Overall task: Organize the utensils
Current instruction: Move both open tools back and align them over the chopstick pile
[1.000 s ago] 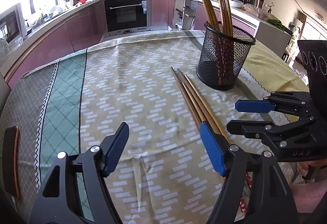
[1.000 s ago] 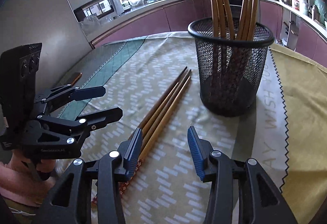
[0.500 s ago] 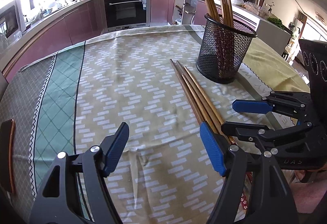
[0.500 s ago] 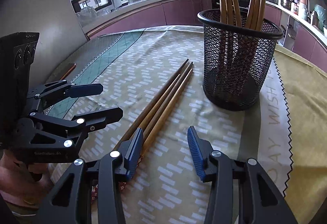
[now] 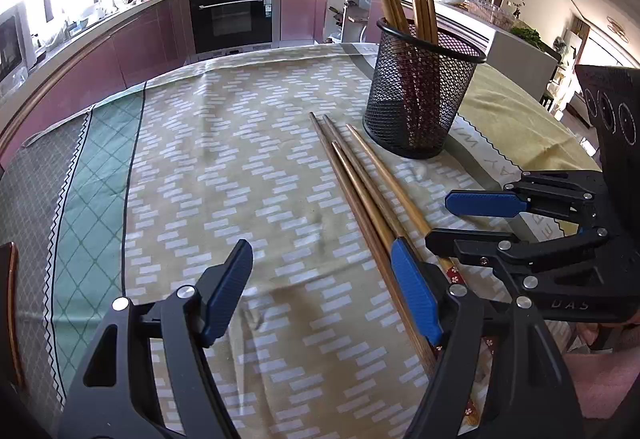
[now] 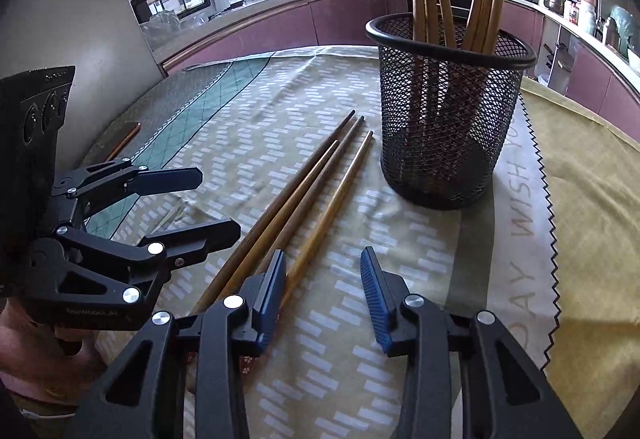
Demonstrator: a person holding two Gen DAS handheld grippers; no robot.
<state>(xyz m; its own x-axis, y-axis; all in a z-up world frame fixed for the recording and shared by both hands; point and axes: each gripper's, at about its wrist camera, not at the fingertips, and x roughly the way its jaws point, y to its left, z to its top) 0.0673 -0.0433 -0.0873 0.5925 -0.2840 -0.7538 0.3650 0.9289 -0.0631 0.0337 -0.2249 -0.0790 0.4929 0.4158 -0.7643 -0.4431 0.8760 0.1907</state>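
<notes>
My right gripper [image 6: 323, 293] has narrowed since a second ago and its jaws are closing, nothing pressed between them yet; one chopstick's end sits between its fingers. My left gripper [image 5: 320, 295] hangs released over the tablecloth [image 5: 240, 167]. Four loose chopsticks [image 6: 304, 195] lie just beside the mesh cup [image 6: 444, 143], which holds more upright.

Both cameras ride low over the bench, tilted down and forward. The left wrist view looks from the near left across the cloth toward the oven wall, with the mesh holder [image 5: 424, 95] far right. The right wrist view sits closer, holder [image 6: 448, 111] looming. Both share the loose chopsticks [image 5: 360, 183] [image 6: 304, 191], and each catches the other gripper at its edge.
</notes>
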